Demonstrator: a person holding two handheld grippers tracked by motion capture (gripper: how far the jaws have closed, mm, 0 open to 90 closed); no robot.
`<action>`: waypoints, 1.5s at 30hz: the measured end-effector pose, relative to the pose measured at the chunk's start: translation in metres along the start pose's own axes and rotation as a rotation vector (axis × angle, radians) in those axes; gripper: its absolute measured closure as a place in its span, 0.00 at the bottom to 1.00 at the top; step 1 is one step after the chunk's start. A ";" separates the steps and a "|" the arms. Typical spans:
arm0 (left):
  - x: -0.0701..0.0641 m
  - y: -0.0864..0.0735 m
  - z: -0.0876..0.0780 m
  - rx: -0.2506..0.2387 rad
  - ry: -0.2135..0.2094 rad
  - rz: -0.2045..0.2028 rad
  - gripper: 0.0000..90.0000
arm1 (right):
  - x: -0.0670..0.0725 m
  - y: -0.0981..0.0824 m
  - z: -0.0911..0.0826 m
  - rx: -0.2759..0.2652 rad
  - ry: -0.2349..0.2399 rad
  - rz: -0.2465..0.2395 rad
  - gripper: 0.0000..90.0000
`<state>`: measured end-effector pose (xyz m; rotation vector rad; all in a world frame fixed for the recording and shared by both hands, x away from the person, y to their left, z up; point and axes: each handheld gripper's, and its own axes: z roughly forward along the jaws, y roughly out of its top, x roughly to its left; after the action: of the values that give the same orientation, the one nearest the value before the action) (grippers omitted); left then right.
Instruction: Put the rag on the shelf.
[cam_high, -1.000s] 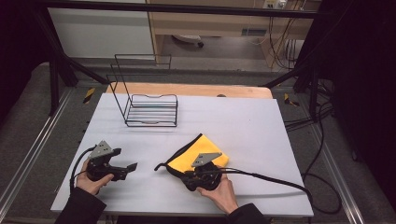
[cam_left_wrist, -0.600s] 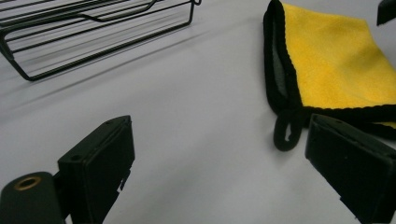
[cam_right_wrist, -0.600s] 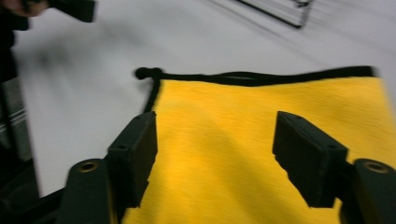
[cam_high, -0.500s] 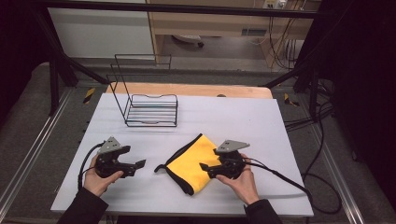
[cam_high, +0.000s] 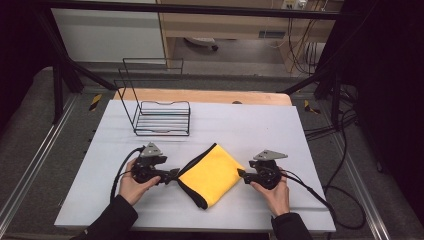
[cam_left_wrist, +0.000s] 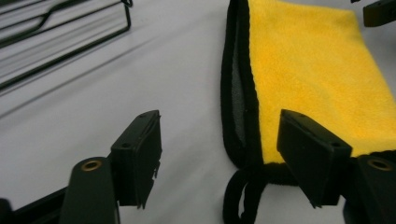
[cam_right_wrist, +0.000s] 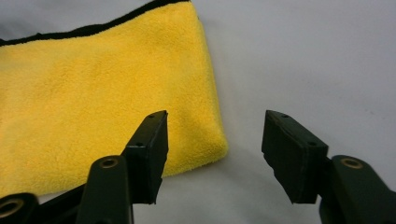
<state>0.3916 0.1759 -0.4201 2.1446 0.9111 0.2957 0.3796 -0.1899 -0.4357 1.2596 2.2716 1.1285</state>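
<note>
A folded yellow cloth with black edging lies flat on the white table near the front middle. My left gripper points right at the cloth's left corner. In the left gripper view the left gripper is open; its jaws have just been closing, with the black-edged corner between them and untouched. My right gripper points left at the cloth's right corner. In the right gripper view the right gripper is open too, its jaws just closing around the yellow corner without pressing it.
A black wire rack stands at the back left of the white table, well away from the cloth. A wooden board runs along the table's far edge. Cables trail from both grippers toward the front edge.
The right gripper has come off the cloth and moved right to its right corner. The left gripper has moved right up to the cloth's left corner. The cloth now lies flat.
</note>
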 end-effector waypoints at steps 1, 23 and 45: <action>-0.002 0.000 0.005 0.012 0.002 0.002 0.42 | 0.000 -0.001 0.001 0.004 0.001 0.008 0.52; -0.016 -0.003 0.031 0.117 -0.065 -0.017 0.76 | -0.002 -0.002 0.018 0.083 0.036 0.123 0.91; -0.055 -0.028 -0.003 0.099 0.007 -0.085 0.86 | 0.008 0.054 0.058 0.025 0.074 -0.114 0.94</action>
<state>0.3364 0.1518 -0.4344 2.1886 1.0373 0.2196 0.4404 -0.1389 -0.4307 1.0990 2.3852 1.1276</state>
